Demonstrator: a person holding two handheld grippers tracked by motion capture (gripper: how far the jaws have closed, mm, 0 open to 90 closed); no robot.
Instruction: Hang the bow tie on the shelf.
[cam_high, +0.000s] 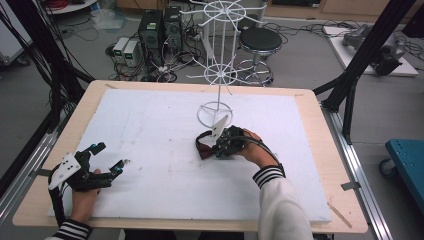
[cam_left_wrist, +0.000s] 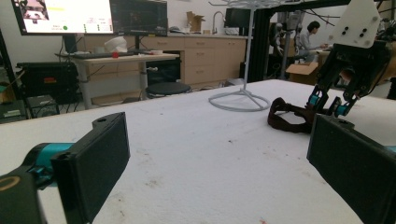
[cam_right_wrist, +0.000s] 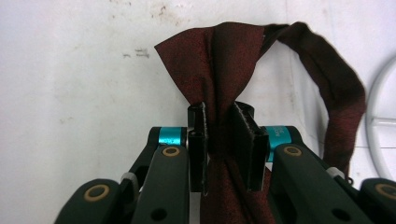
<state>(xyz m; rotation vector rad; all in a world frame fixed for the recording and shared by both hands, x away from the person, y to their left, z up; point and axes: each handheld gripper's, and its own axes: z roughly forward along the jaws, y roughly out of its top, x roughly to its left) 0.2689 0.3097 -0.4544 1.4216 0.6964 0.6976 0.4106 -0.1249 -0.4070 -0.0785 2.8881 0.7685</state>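
Near edge, 7 o'clock on the white foam board (cam_high: 150, 200): left gripper (cam_high: 108, 157), black with teal joints, held by the person's left hand (cam_high: 85, 200). Its 2 jaws stand wide apart with nothing between them; the left gripper view looks across bare board between the 2 black pads (cam_left_wrist: 100, 163).

Centre of board, slightly toward 3 o'clock: right gripper (cam_high: 212, 148), held by the right hand (cam_high: 255, 150) in a striped cuff, pointing toward 9 o'clock. Jaws clamped on the dark red fabric bow tie (cam_right_wrist: 219, 70). In the right gripper view the 2 pads (cam_right_wrist: 198, 144) pinch the tie at its narrow gathered knot; 1 wing fans out beyond the jaws, and the dark neck strap (cam_right_wrist: 341, 93) loops off to the side. Tie lies on the board, strap partly raised as seen from the left gripper view (cam_left_wrist: 287, 114).

Just beyond, at 12 o'clock from the tie: white wire display stand (cam_high: 218, 75), its round base ring (cam_high: 215, 114) on the board, near the tie; contact cannot be told.

Farther, off the table at 12 o'clock: black round stool (cam_high: 260, 40) on the floor.
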